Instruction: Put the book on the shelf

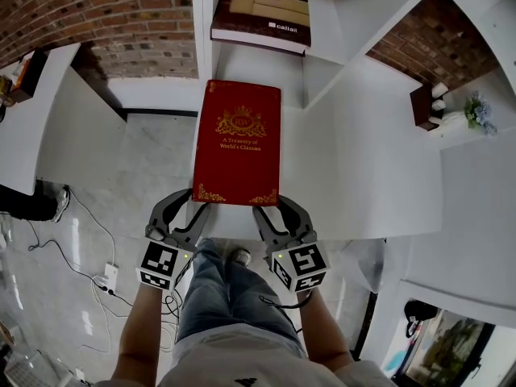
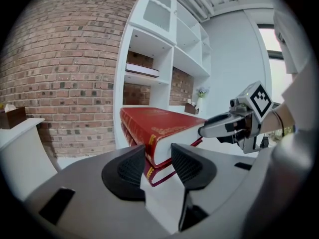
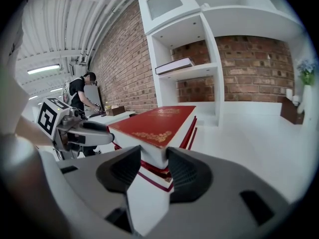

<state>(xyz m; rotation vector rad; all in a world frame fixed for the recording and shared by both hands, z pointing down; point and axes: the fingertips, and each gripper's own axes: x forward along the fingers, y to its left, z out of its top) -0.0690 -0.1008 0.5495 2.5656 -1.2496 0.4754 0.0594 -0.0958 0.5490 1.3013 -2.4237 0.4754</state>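
Observation:
A red hardback book (image 1: 238, 139) with gold print lies flat on the white counter (image 1: 363, 160), its near end toward me. My left gripper (image 1: 187, 208) stands open at the book's near left corner, and that corner (image 2: 159, 133) pokes in between its pads (image 2: 130, 169). My right gripper (image 1: 272, 210) stands open at the near right corner, which sits the same way between its pads (image 3: 187, 171). Neither pair clamps the cover. The white shelf unit (image 1: 330, 22) rises just beyond the book's far end.
A dark book (image 1: 262, 10) lies on a shelf board above the counter. A brown box (image 1: 423, 103) and a small flower pot (image 1: 476, 115) stand at the right. A white table (image 1: 48, 119) is at the left; cables (image 1: 97, 276) trail on the floor. A person (image 3: 79, 96) stands far off.

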